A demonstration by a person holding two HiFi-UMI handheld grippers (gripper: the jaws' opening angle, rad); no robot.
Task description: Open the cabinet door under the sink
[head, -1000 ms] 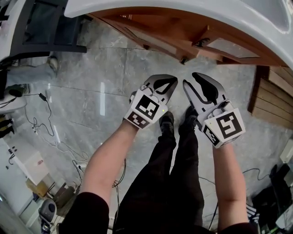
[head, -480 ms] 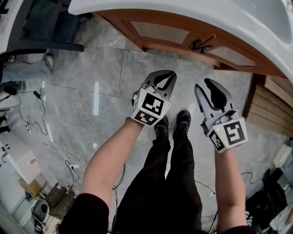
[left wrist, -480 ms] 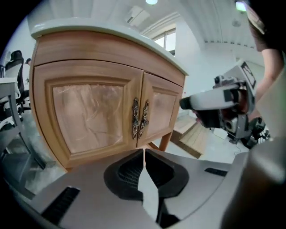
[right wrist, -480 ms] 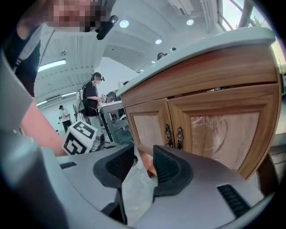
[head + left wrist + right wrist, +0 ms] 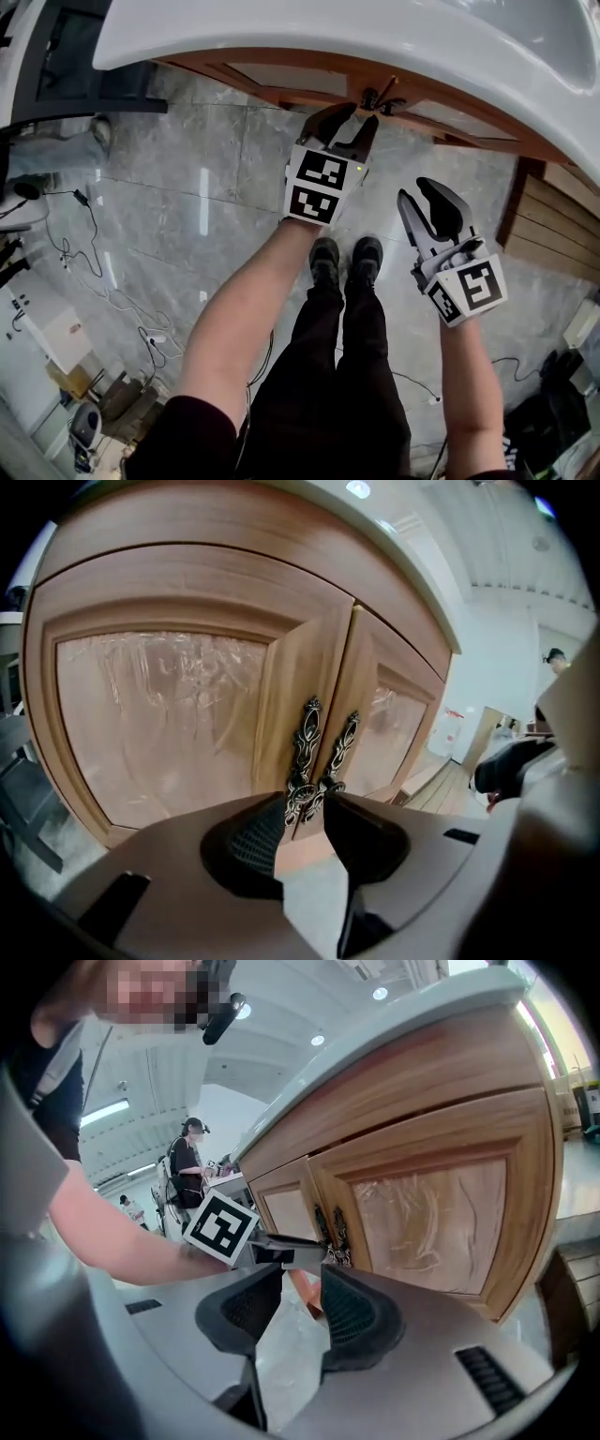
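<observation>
The wooden cabinet [image 5: 281, 80] stands under the white sink [image 5: 375, 28], both doors closed. Its two ornate dark handles [image 5: 380, 97] meet at the centre seam. My left gripper [image 5: 349, 120] is right at those handles. Its jaws have just been opening and stand open, with nothing between them. In the left gripper view the handles [image 5: 305, 752] rise just beyond the left gripper [image 5: 305, 808]. My right gripper [image 5: 417, 190] hangs lower and to the right, open and empty. The right gripper [image 5: 302, 1283] looks at the left gripper [image 5: 291, 1249] by the handles [image 5: 330, 1227].
Grey marble floor lies below, with the person's feet [image 5: 342, 258] close to the cabinet. Cables [image 5: 84, 253] trail at the left, a dark stand [image 5: 75, 56] is at the upper left, wooden slats [image 5: 553, 216] at the right. People [image 5: 187, 1162] stand in the background.
My left gripper has moved forward to the cabinet handles and its jaws have gone from shut to open. The right gripper has drifted slightly down and right.
</observation>
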